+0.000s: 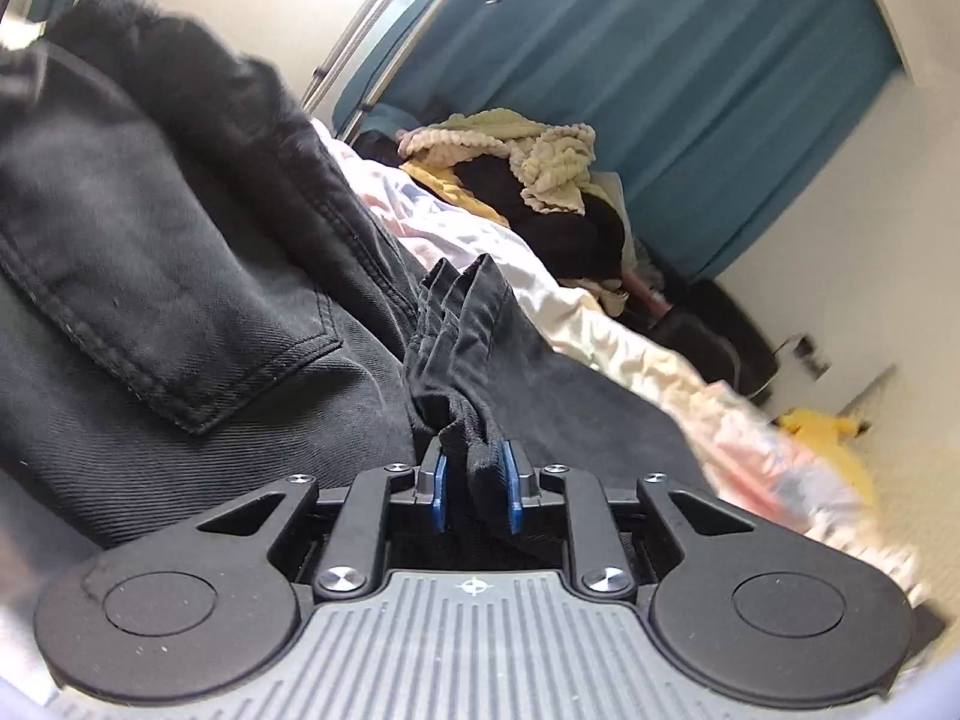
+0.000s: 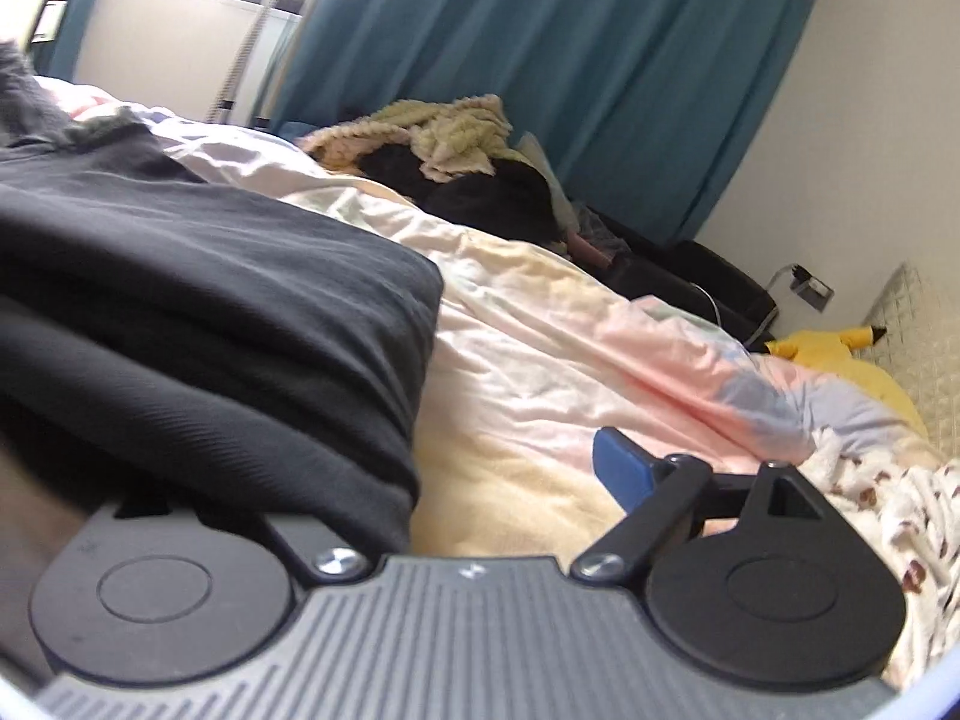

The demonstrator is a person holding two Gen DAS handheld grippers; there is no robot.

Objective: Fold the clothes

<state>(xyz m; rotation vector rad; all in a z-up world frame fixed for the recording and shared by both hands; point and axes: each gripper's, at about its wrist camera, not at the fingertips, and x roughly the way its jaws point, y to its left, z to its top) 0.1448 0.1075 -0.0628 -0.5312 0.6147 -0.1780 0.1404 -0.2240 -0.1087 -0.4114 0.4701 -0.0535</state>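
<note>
A black denim jacket (image 1: 180, 252) with a dark fur collar fills the left of the left wrist view. My left gripper (image 1: 474, 480) is shut on a bunched edge of that jacket, the cloth pinched between the blue pads. In the right wrist view the jacket (image 2: 210, 300) lies folded on the bed and covers my right gripper's left finger. My right gripper (image 2: 480, 480) is open, its blue right pad (image 2: 621, 471) resting over the pastel bedsheet (image 2: 540, 360).
A pile of clothes (image 1: 528, 180) with a cream fleece lies further along the bed and shows in the right wrist view (image 2: 444, 156) too. A yellow plush toy (image 2: 840, 354) lies near the headboard. Teal curtains (image 2: 540, 60) hang behind.
</note>
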